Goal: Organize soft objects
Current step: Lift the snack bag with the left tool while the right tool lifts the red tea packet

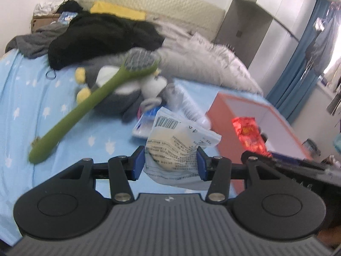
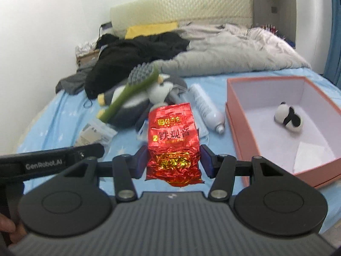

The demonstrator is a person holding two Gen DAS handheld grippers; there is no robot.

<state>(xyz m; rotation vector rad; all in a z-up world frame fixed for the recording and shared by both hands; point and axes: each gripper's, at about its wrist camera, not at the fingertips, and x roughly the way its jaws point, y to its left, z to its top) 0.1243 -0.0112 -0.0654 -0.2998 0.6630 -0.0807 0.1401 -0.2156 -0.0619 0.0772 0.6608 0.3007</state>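
Above the blue bed, the left gripper [image 1: 170, 162] pinches a white printed pouch [image 1: 181, 147] and the right gripper [image 2: 173, 160] a crinkled red foil packet [image 2: 173, 140], either liable to slip before reaching the pink box [image 2: 238, 128].

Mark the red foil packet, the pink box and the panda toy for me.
red foil packet [image 2: 173, 128], right wrist view, on its printed front.
pink box [image 2: 234, 115], right wrist view, on its near left wall.
panda toy [image 2: 285, 117], right wrist view, on its white body.
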